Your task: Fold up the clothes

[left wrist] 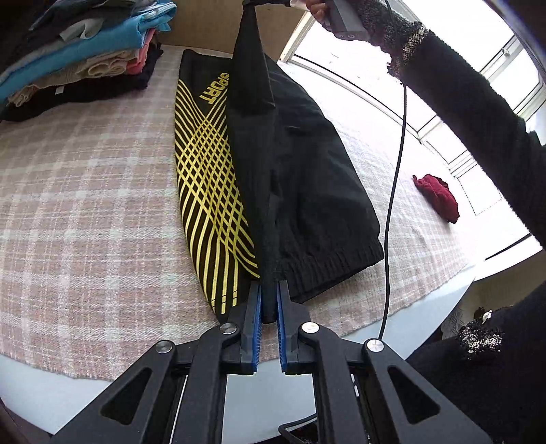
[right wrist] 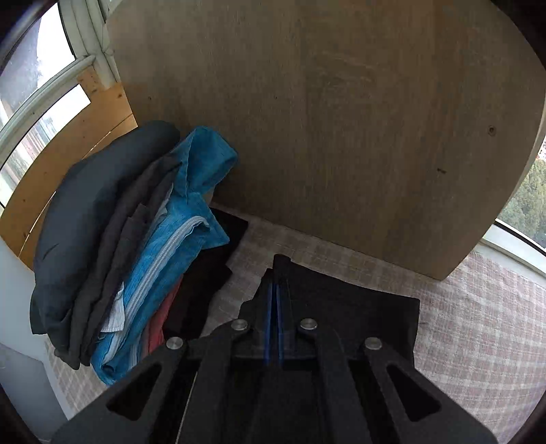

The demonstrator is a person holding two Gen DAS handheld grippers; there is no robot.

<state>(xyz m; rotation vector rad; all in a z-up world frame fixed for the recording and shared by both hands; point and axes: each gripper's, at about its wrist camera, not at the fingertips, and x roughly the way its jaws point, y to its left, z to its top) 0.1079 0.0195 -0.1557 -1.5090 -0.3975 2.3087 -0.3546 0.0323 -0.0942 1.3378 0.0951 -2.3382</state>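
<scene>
Black sport trousers (left wrist: 300, 177) with yellow crossed stripes and the word SPORT lie lengthwise on the pink checked cloth (left wrist: 85, 205). My left gripper (left wrist: 269, 300) is shut on the near waistband edge of the trousers. The right gripper's body (left wrist: 344, 20) shows at the top of the left wrist view, held by a hand, lifting the far leg end. In the right wrist view my right gripper (right wrist: 274, 290) is shut on black trouser fabric (right wrist: 355, 300), which drapes over its fingers above the checked cloth.
A stack of folded clothes (left wrist: 85, 58) stands at the far left, also in the right wrist view (right wrist: 136, 239). A red garment (left wrist: 438, 198) lies at the right. A wooden board (right wrist: 324, 119) stands behind. A black cable (left wrist: 396, 170) hangs down. The table edge (left wrist: 443, 307) is near.
</scene>
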